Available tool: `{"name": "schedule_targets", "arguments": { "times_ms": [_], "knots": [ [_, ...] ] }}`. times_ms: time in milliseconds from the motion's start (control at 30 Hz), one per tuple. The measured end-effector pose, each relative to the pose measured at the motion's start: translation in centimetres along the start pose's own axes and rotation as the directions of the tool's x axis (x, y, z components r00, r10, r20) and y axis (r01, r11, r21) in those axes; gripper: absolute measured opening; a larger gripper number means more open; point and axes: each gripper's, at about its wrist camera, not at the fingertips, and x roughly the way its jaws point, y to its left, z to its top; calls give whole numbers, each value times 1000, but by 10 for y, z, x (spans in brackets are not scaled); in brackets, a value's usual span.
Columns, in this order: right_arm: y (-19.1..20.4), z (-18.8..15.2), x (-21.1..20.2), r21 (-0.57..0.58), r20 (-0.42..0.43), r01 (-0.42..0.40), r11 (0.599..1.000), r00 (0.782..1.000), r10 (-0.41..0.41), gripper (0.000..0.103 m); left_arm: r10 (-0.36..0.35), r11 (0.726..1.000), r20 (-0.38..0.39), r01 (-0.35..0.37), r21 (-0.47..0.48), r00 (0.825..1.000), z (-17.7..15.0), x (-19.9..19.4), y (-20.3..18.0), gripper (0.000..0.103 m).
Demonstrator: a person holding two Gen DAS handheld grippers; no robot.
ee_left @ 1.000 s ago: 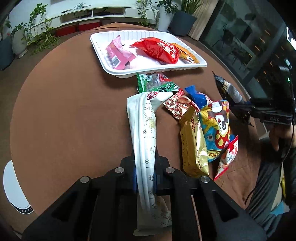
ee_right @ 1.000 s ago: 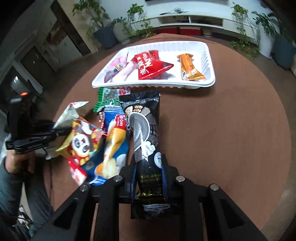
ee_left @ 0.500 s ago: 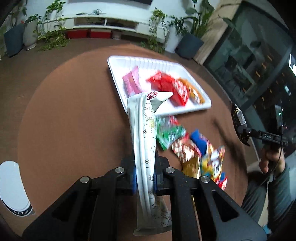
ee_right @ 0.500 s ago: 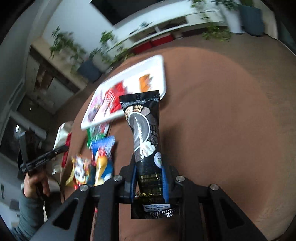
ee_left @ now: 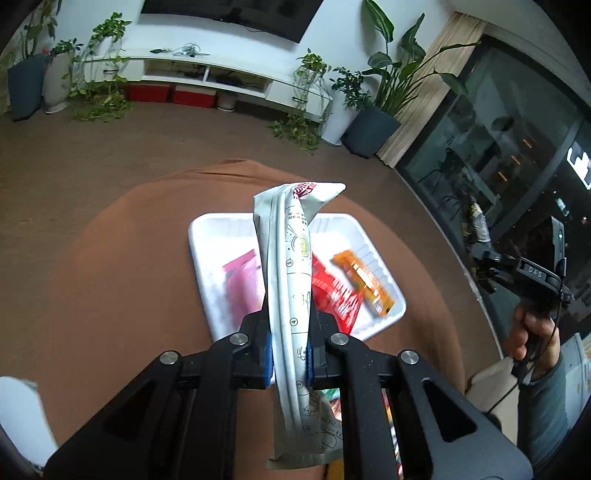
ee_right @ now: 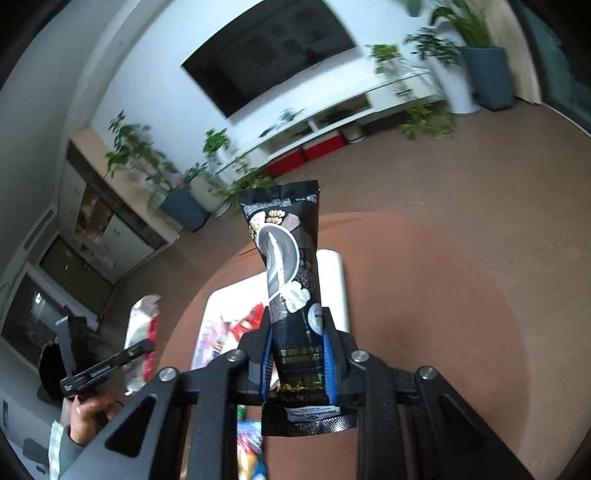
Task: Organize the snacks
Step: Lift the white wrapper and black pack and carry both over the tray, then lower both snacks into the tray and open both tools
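Brown table [ee_left: 129, 295], tray [ee_left: 207, 266] ahead with three snacks. Left tongs [ee_left: 289, 356] squeezing white pack [ee_left: 291, 266], right tongs [ee_right: 297, 363] squeezing black pack [ee_right: 291, 258]. More left.

A dark television [ee_left: 225, 16] hangs on the white wall [ee_right: 155, 77]; directly below it runs a low white media shelf [ee_left: 207, 74] with two red boxes [ee_left: 171, 94] tucked under; potted plants [ee_left: 373, 110] (several, leafy) flank the shelf; right of it, dark glass windows [ee_left: 509, 147]; brown carpet [ee_left: 74, 162] in front.
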Motion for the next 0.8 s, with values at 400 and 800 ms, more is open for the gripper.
{"name": "schedule_targets", "arguments": {
  "times_ms": [400, 800],
  "knots": [
    [10, -12, 133, -10, -207, 58, 998, 977, -58, 24, 9, 1000, -89, -10, -12, 996, 8, 99, -9, 10],
    [-9, -31, 159, 45, -251, 90, 995, 965, -76, 24, 39, 999, -116, -42, -22, 992, 12, 143, -3, 11]
  ]
}}
